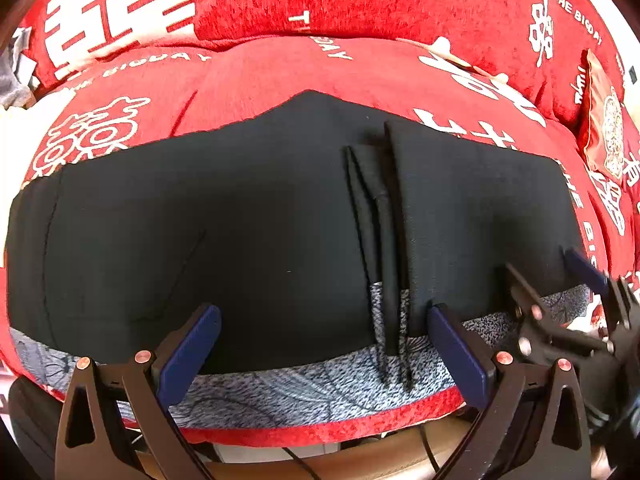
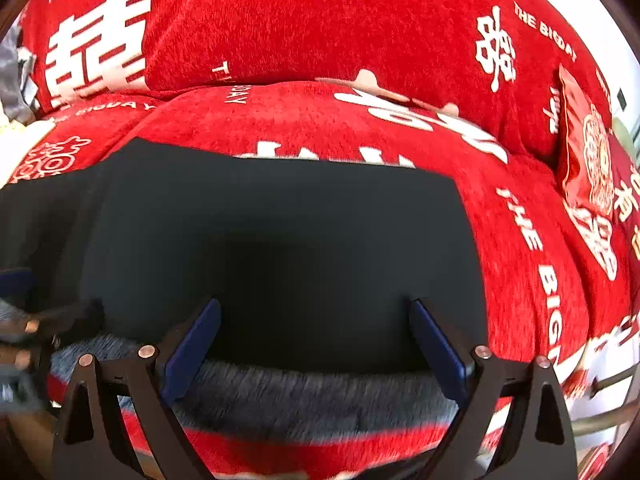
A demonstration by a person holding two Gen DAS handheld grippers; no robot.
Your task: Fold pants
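"THE BIGDAY", perhaps, on red cover [image 2: 280, 40]

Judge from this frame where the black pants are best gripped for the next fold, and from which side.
Probably the near hem edge of the black pants, approached from the front edge of the red cushion. That edge lies flat and exposed over the grey band, so a finger could slide under it. The left hand-held gripper and the right hand-held gripper both hang open right before it.
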